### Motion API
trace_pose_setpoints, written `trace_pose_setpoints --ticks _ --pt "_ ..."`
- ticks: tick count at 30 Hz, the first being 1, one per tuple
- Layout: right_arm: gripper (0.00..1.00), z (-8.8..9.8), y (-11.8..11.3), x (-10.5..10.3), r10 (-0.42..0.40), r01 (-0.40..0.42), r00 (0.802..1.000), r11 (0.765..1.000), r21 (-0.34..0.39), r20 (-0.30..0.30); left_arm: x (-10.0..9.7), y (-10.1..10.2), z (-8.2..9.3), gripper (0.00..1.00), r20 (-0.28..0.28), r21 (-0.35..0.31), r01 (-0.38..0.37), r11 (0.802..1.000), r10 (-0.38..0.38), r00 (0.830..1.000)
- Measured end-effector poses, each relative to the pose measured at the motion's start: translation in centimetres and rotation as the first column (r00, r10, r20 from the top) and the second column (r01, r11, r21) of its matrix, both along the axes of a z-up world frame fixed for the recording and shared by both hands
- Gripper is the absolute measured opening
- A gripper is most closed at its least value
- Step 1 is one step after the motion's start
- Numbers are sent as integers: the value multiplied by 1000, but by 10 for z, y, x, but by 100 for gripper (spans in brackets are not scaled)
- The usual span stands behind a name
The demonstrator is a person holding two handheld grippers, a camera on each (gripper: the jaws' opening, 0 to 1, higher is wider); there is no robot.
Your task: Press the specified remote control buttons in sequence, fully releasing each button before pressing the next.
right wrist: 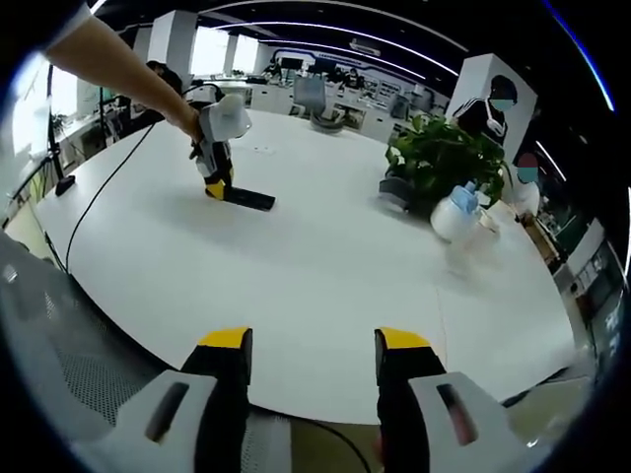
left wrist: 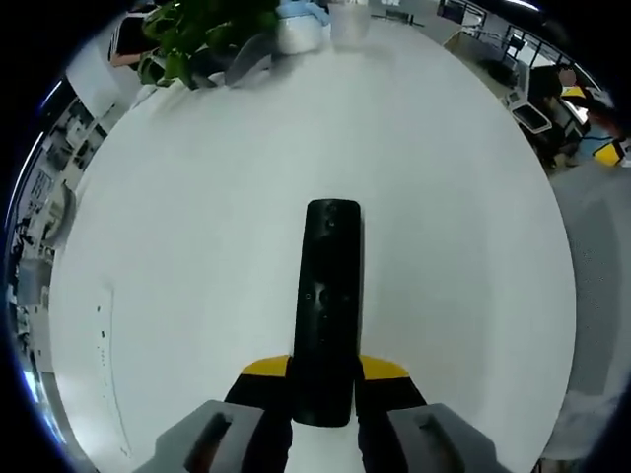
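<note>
Left gripper view, near to far: left gripper (left wrist: 323, 389) has its yellow-tipped jaws closed on the near end of the remote (left wrist: 327, 305), which lies flat on the white table (left wrist: 197, 246) and points away from the camera. Buttons on the remote's dark face are faint; which ones are which cannot be told. Beyond it, bare tabletop, then a plant (left wrist: 197, 34) and a white jug (left wrist: 301, 32) at the far edge.

Right gripper view: right gripper (right wrist: 313, 360) hangs at the near table edge, jaws apart with nothing between them, well away from the remote (right wrist: 246, 198). Across the table the left gripper (right wrist: 217, 168) sits on the remote's end, a person's arm (right wrist: 118, 69) reaching in from the upper left. Cable (right wrist: 108, 182) trails off toward the left edge. Plant (right wrist: 444, 158) and jug (right wrist: 455, 215) stand to the right, apart from the remote.

Progress (judgement): the remote is steadied, but no jaw tip is on a button, so no press is under way. Whether any press in the sequence has been made cannot be told. Likely next: bring the right gripper over to press.

Writing: none legible on the remote, jug or table (a pillar graphic at far right carries no readable text).
</note>
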State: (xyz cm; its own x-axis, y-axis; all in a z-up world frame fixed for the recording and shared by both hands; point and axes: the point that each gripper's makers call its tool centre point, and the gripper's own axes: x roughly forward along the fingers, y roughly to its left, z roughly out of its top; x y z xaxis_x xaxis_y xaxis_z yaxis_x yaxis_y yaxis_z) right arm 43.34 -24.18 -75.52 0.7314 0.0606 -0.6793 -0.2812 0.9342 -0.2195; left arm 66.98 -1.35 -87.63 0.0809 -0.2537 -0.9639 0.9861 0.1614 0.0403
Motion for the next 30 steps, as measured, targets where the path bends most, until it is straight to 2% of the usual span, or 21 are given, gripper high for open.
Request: trace_pose_setpoints --ticks 9,17,30 --pt "49 1 -1 0 -4 4 1000 1000 -2 7 -11 0 -1 23 -7 -6 -17 1000 17 1000" --pt "49 2 0 0 2 -2 1000 1000 -3 13 -26 -1 -1 23 -7 12 21 1000 -21 1000" --pt "48 3 -3 1 -14 14 1000 1000 -3 21 -34 0 -3 23 -6 13 17 1000 -17 1000"
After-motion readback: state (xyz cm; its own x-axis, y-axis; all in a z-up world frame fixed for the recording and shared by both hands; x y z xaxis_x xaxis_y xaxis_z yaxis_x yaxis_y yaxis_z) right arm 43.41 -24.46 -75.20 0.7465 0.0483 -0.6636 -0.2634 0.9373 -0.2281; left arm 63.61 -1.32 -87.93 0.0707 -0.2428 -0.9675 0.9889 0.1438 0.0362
